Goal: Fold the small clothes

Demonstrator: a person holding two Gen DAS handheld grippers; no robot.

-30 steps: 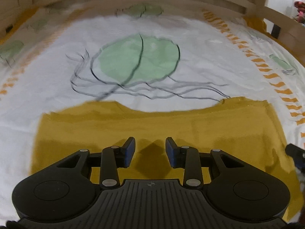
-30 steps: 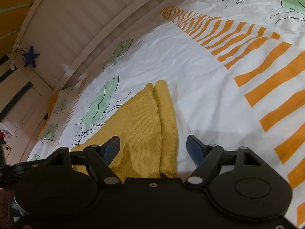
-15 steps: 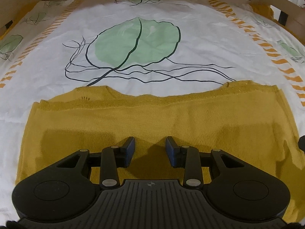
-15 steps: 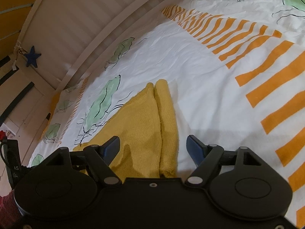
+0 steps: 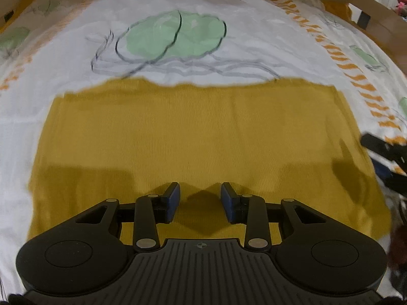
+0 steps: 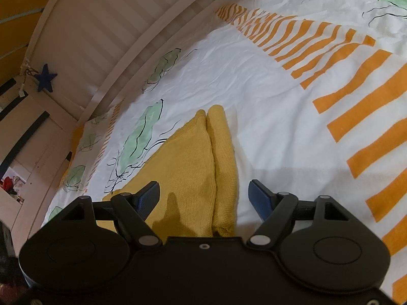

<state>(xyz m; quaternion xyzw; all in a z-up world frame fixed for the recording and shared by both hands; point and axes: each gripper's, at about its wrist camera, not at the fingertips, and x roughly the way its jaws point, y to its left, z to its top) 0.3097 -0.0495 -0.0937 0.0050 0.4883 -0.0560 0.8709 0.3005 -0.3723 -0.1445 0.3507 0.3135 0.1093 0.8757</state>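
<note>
A mustard-yellow knit garment lies flat on the white bedspread, folded into a wide rectangle. My left gripper is open and empty, hovering just above the garment's near edge. In the right wrist view the same garment shows its right side, with a folded strip lying along it. My right gripper is open wide and empty, straddling that folded edge from above. The right gripper's black finger also shows at the right edge of the left wrist view.
The bedspread has green leaf prints and orange stripes. A wooden bed rail runs along the far and right sides. A white slatted headboard with a blue star stands on the left.
My left gripper has moved slightly forward over the garment and the view is blurred by motion. The right gripper has barely moved. Both stay open.
</note>
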